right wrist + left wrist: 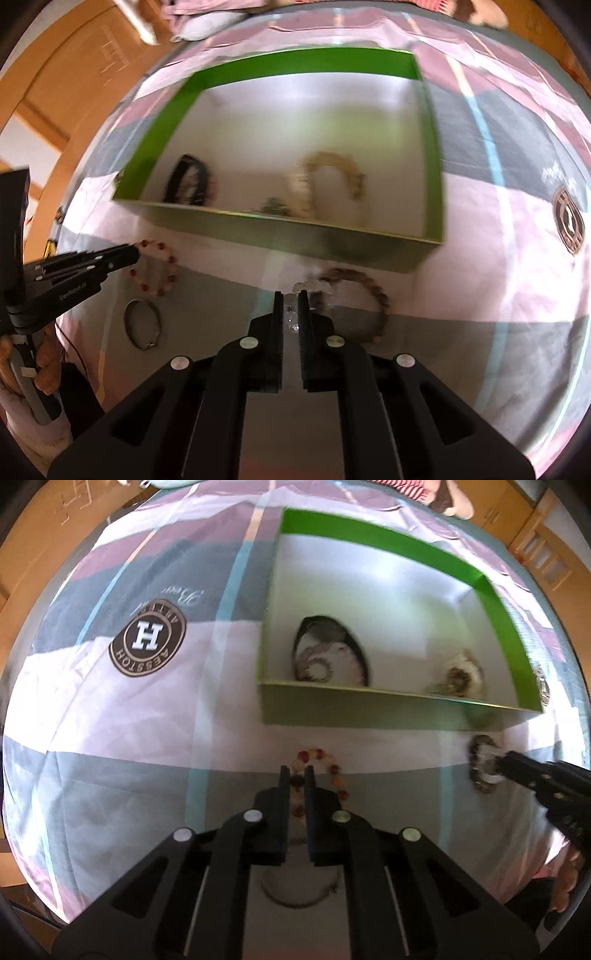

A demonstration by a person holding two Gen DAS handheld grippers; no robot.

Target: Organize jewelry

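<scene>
1. Left gripper (297, 775) jaws pinch the amber bead bracelet (334, 771) on the bed.
2. Right gripper (291, 299) jaws clamp a clear crystal bracelet (314, 288).
3. Next, probably lift both forward into the green box (177, 107).

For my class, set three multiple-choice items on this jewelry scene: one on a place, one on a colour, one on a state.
1. Where does the thin metal bangle lie?
A. in the box
B. on the bedspread, outside the box
C. in a tool

2. What colour are the box's inner walls?
A. green
B. blue
C. red

3. What is the left tool doing?
A. hanging open, away from everything
B. closed on the amber bracelet
C. inside the box

Answers:
1 B, it rests on cloth beside the bracelet.
2 A, bright green shows above the white floor.
3 B, beads sit between its fingers.
</scene>
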